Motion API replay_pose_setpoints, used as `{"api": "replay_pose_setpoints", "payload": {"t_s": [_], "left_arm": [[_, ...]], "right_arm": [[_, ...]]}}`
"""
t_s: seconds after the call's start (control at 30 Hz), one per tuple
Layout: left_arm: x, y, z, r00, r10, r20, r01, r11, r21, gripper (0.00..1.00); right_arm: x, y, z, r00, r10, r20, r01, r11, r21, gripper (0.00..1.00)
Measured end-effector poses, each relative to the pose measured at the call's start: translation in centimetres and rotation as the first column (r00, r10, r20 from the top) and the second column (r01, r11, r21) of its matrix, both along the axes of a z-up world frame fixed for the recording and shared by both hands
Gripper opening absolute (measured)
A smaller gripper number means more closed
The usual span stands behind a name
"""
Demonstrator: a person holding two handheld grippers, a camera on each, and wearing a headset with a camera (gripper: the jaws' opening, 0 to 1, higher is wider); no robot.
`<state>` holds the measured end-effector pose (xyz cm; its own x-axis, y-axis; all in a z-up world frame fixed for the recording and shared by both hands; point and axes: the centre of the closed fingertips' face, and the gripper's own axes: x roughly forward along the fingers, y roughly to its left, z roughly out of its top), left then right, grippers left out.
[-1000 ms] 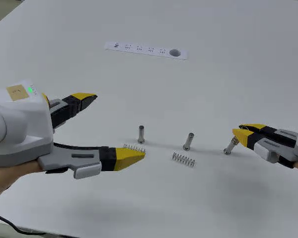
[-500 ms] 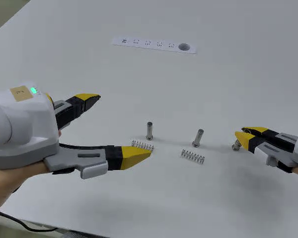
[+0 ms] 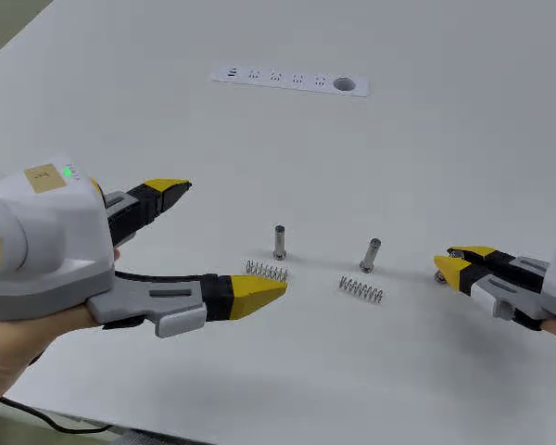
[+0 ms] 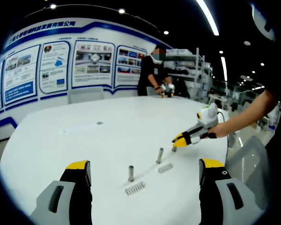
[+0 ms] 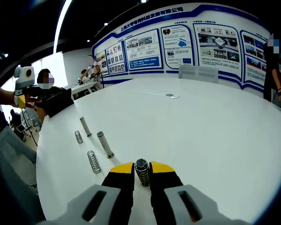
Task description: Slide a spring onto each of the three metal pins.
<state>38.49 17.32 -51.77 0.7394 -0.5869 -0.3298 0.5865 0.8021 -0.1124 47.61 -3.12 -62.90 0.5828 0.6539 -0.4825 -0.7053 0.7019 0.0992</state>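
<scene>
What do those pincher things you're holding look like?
The left gripper has a chunky white body with a green light and a tan sticker. Its two long jaws go grey, then black, then pointy yellow at the ends. The right gripper has the same colours. A thin black cable runs below the left one.

The head camera looks down at the white table from close above. The left gripper camera sits low and faces the right gripper. The right gripper camera faces back the other way, right up against the end pin. All three see the middle pin and the loose spring beside it.
</scene>
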Motion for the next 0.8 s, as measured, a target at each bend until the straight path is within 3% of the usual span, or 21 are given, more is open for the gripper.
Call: {"api": "replay_pose_setpoints", "payload": {"t_s": [0.27,0.53,0.57,0.7,0.8], "left_arm": [[0.0,-0.4,0.2,1.0,-0.013,0.003,0.013,1.0,0.006,0.98],[-0.1,-0.9,0.4,1.0,-0.027,0.01,0.027,1.0,0.001,0.98],[-0.1,-1.0,0.5,0.999,-0.03,0.012,0.03,1.0,-0.003,0.98],[-0.5,-1.4,0.6,0.999,-0.051,0.005,0.051,0.999,-0.012,0.94],[-0.8,-1.5,0.5,0.998,-0.061,0.004,0.061,0.998,-0.012,0.91]], "right_arm": [[-0.4,-0.4,0.2,1.0,0.011,0.007,-0.011,1.0,-0.012,0.17],[-0.1,-0.7,3.5,0.997,0.002,0.076,-0.001,1.0,-0.007,0.22],[-0.1,-0.6,4.4,0.994,0.015,0.108,-0.013,1.0,-0.02,0.23],[-0.9,1.1,6.4,0.985,0.09,0.147,-0.089,0.996,-0.015,0.24],[-2.4,3.2,7.0,0.968,0.193,0.161,-0.19,0.981,-0.035,0.24]]}}
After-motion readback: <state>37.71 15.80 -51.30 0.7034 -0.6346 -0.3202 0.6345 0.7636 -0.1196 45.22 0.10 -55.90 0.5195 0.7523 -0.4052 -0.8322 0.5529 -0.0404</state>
